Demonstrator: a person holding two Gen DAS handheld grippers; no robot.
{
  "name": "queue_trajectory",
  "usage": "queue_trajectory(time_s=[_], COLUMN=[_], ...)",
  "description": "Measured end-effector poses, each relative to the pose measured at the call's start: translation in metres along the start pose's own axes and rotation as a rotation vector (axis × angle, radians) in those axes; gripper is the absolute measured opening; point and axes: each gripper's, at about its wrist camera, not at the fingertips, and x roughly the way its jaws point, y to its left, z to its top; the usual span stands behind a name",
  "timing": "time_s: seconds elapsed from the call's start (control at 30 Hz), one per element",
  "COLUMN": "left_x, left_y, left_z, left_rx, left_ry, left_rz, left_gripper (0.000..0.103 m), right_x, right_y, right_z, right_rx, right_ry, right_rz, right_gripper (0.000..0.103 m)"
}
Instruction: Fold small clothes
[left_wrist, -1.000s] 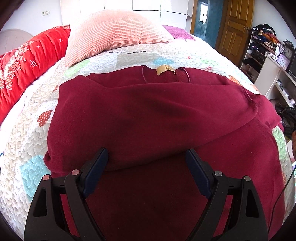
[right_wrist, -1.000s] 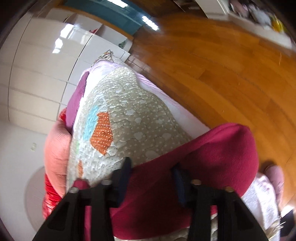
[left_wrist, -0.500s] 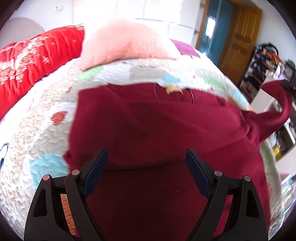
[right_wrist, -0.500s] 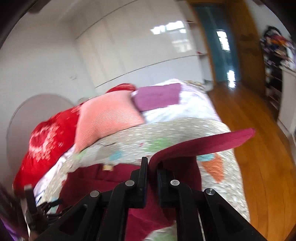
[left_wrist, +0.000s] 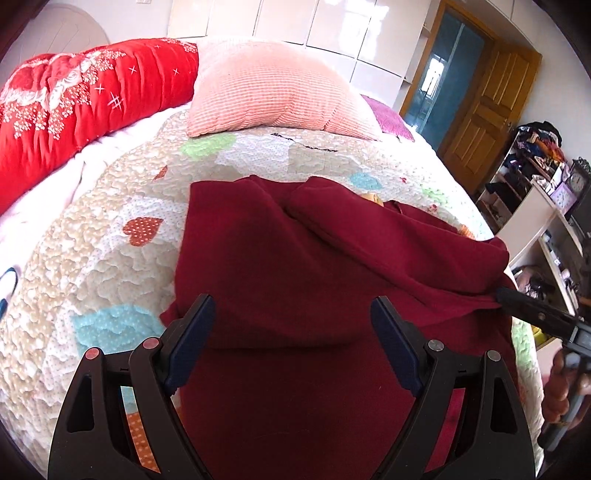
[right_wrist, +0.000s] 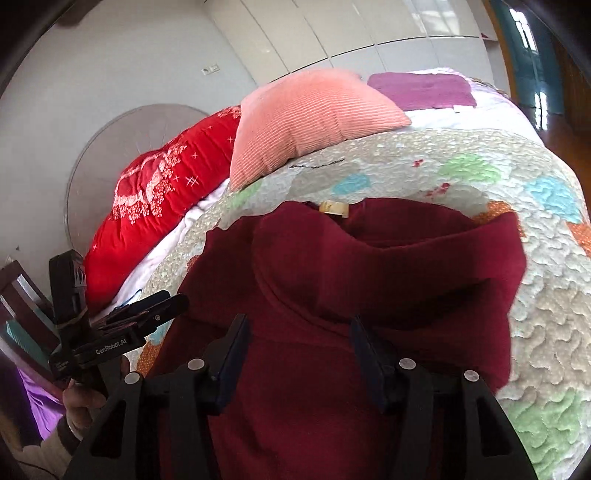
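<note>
The dark red sweater (left_wrist: 295, 258) is lying spread on the patchwork quilt (left_wrist: 110, 236), just below the pink pillow (left_wrist: 273, 85), with its tan neck label (right_wrist: 333, 208) pointing toward that pillow. Both sleeves are lying folded across the chest, the right one on top. It looks like thick, soft knit: light, floppy, not slippery, likely to sag and drag if lifted by one corner. I would judge the hem corners or the shoulder edges nearest the pillow to be the best places to pinch, taking both layers at once.

The left gripper (left_wrist: 291, 332) is hovering over the lower body of the sweater with its jaws spread wide, gripping nothing. The right gripper (right_wrist: 299, 347) is sitting over the folded sleeve on the side away from the red bolster (right_wrist: 159, 206), its jaws parted to a middling gap with cloth between them; the blue pads (right_wrist: 231, 363) are not pressing on the fabric, so it seems to be holding nothing.
</note>
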Motion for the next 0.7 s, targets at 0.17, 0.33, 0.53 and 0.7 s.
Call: queue_trajectory(time_s=[0.17,0.33,0.53,0.7], left_x=[0.014,0.041,0.075,0.108], left_y=[-0.005,-0.008,0.002,0.007], left_z=[0.018,0.042,0.074,0.086], left_rx=[-0.043,-0.131,-0.257,-0.299], left_ry=[0.026,0.076,0.09,0.141], left_rz=[-0.03,-0.079,-0.088,-0.085], left_gripper=[0.086,0.086,0.086,0.086], right_x=[-0.019,-0.021,-0.024,-0.032], right_y=[-0.013,-0.028,-0.032,-0.034], right_z=[-0.017,-0.03,-0.03,-0.032], right_rx=[0.032,0.106,0.13,0.141], right_ry=[-0.042,-0.054,-0.074,-0.098], right_rz=[-0.029,0.003,0.053,0.062], right_gripper=[0.055,0.055,0.055,0.057])
